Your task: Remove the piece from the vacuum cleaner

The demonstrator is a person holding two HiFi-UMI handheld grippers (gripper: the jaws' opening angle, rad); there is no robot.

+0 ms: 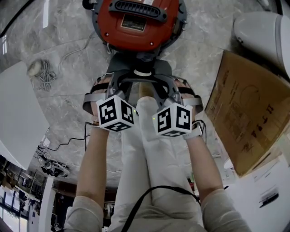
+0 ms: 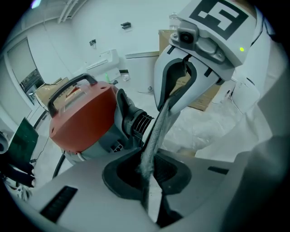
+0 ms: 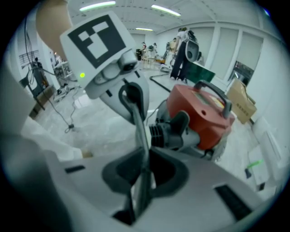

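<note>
Vacuum cleaner (image 1: 136, 27) sat on the marble floor (image 1: 68, 104) straight ahead of me, red shell up, black carrying handle (image 1: 136, 8) across its top, grey front end turned toward my two tools. On that grey front a ribbed black collar (image 2: 141, 121) stuck out, seated in the machine. I held my left gripper (image 2: 159, 122) and my right gripper (image 3: 141, 140) side by side, both tilted down and angled inward, so that their tips came close together just in front of the collar. In the left gripper view my fingers (image 2: 152, 163) were drawn so close that they read as one narrow grey strip, rough like weave along its edge, passing just right of the collar. In the right gripper view the same narrow strip passed just left of it. Both pairs were closed, then, but whether something thin was nipped between them I could not tell. From the head view the tips were hidden under the gripper bodies and their marker cubes (image 1: 115, 113). A flat cardboard box (image 1: 244, 118) lay off to my right, a coiled cable (image 1: 43, 72) to my left.
</note>
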